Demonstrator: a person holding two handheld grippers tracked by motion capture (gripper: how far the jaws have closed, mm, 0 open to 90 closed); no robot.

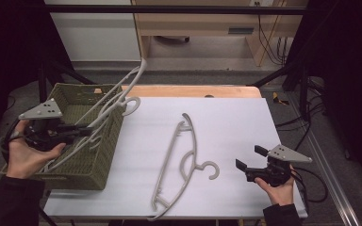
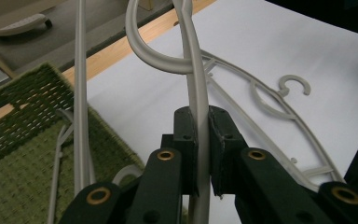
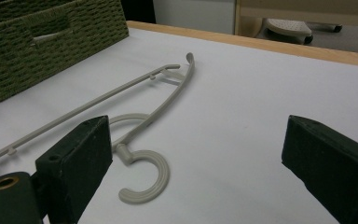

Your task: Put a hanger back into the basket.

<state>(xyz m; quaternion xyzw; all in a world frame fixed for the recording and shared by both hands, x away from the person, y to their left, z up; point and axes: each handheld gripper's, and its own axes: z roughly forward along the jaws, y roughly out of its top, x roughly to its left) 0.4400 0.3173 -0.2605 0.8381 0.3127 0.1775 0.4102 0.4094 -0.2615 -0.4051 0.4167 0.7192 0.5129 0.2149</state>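
Observation:
My left gripper [image 1: 84, 130] is over the green woven basket [image 1: 107, 153] and is shut on the arm of a grey plastic hanger [image 1: 122, 89]. That hanger slants up out of the basket, with its hook [image 1: 132, 106] past the basket's right rim. In the left gripper view the jaws pinch the held hanger [image 2: 192, 60] at my left gripper [image 2: 199, 119]. A second grey hanger [image 1: 185, 157] lies flat on the white table. My right gripper [image 1: 250, 158] stands open just right of its hook [image 3: 148, 181], with nothing between the jaws of my right gripper [image 3: 200, 149].
The basket [image 3: 42, 42] takes up the table's left end. Bare white tabletop [image 1: 238, 120] spreads to the right of the lying hanger [image 3: 135, 93]. A wooden strip [image 1: 193, 90] edges the far side. Dark frame poles and cables stand beyond the right edge.

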